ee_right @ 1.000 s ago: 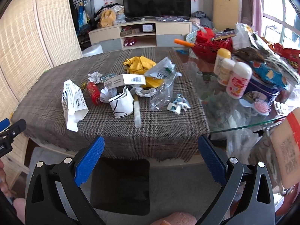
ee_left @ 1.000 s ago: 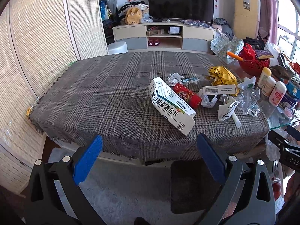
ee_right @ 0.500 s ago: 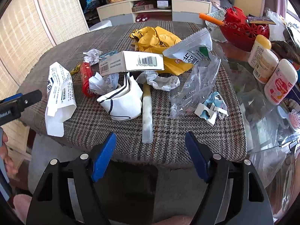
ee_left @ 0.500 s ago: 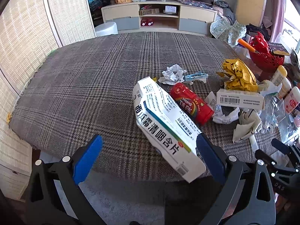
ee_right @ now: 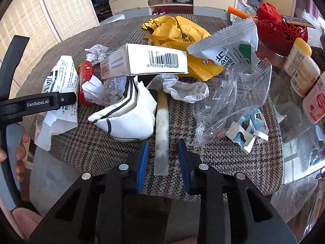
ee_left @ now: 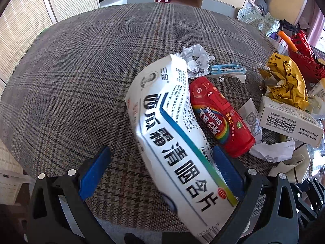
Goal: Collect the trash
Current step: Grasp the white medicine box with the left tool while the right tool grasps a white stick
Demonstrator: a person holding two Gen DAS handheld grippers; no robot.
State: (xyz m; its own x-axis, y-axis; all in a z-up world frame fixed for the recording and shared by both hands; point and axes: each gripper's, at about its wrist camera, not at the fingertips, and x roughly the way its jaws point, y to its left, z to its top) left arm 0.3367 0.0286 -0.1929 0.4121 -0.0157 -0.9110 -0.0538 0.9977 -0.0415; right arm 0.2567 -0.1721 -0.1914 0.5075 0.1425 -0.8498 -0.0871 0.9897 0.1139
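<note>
At frame centre you read "西瓜霜清咽含片" and "三金" on the white box; right of it, "Skittles" on the red tube. At mid-left, "GenRobot.AI" marks the left gripper; upper centre, barcode "6 939261 900788" on the carton.

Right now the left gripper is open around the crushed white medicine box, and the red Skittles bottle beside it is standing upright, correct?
Not quite: the left wrist view shows the red Skittles bottle lying on its side on the plaid tablecloth. The left gripper is indeed open around the crushed white medicine box.

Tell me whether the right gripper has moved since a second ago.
Yes. The right gripper has advanced toward the table, its jaws narrowing around the near end of the clear tube wrapper.
</note>
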